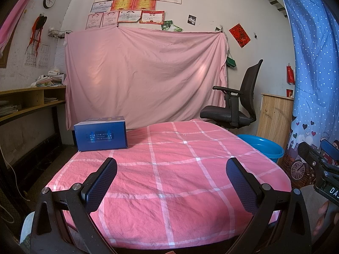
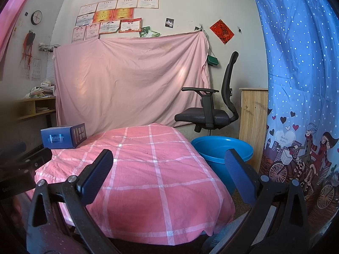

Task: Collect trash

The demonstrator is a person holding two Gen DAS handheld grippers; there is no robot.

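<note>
Pink-checked cloth covers the desk (image 1: 169, 169), where both the left claw (image 1: 171, 182) and right claw (image 2: 169, 175) gape wide, empty, facing a blue carton (image 1: 101, 133) that looks light, stiff, best pinched across its short sides.

Readable lettering is scarce

"DA" shows white on the right gripper (image 1: 317, 148) body; the blue box (image 1: 101, 133) print and wall certificates (image 1: 127, 6) above it are illegible.
</note>
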